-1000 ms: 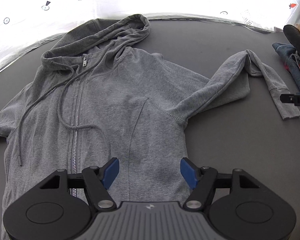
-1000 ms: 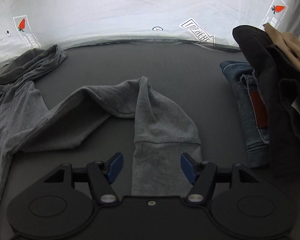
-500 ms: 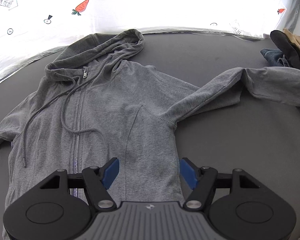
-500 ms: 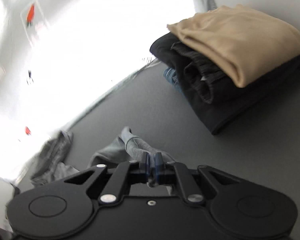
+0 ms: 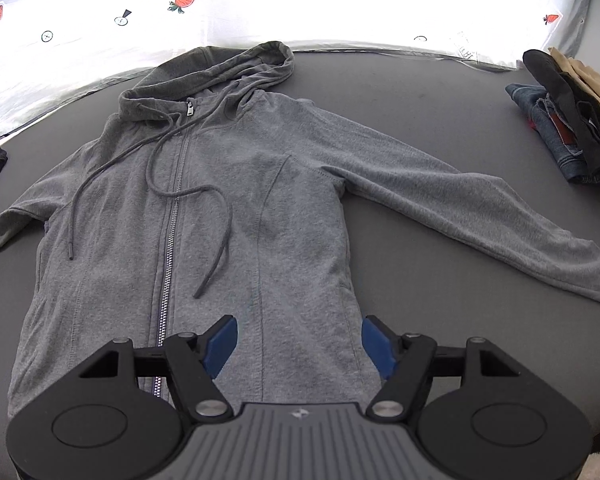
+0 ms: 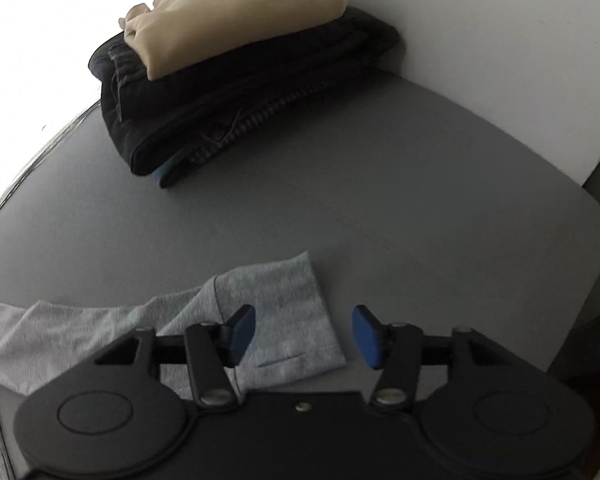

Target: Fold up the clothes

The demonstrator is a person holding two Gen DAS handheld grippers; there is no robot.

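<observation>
Sleeve (image 6: 288, 320) now straightened flat | right gripper (image 6: 303, 334) released it, spread | left gripper (image 5: 300, 342) spread, empty

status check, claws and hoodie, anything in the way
Left claw open over hoodie hem. Right claw open above sleeve cuff. Sleeve lies flat. Folded pile off to the side, apart.

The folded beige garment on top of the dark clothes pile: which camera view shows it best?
The right wrist view: the folded beige garment lies large and near whole on the dark clothes pile. The left wrist view shows only its small edge at the far right.
</observation>
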